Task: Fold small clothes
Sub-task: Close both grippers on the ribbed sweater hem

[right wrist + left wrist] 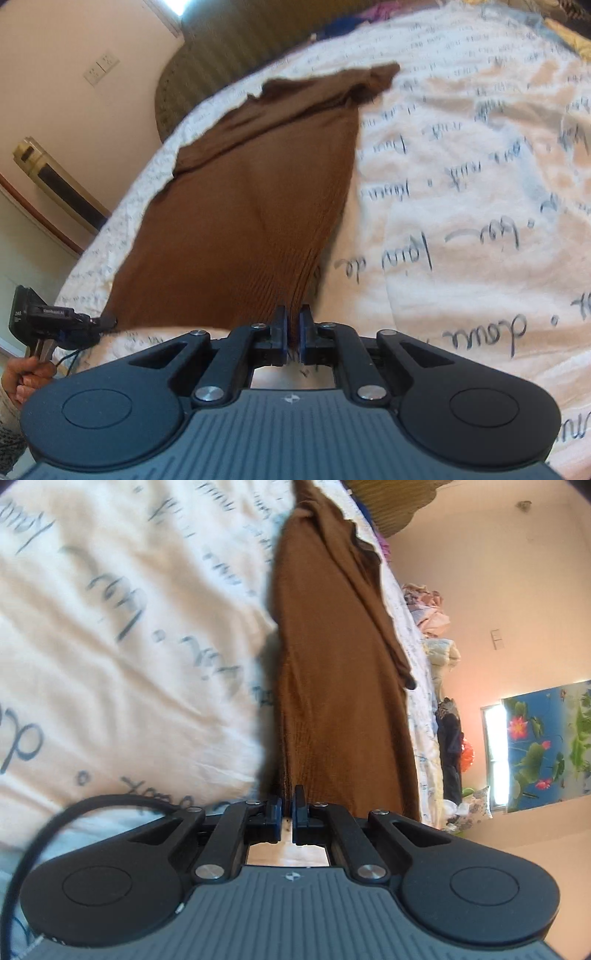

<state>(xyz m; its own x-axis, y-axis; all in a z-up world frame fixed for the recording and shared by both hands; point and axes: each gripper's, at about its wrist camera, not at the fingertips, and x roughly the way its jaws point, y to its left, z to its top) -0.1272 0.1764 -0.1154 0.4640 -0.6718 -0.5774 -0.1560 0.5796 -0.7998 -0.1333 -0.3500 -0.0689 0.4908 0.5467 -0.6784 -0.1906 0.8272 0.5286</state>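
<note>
As seen from your left wrist, the left gripper (288, 805) is clenched on the near hem of the brown knit garment (332, 672), which runs straight ahead of the fingers across the script-printed bedsheet (110, 627). From your right wrist, the right gripper (291, 326) pinches the same garment (240, 206) at its near ribbed corner; the cloth spreads ahead and leftward, with your left hand (22, 373) at far left. Judged soft, light and stretchy, it will sag between grips, so hold at hem corners.
</note>
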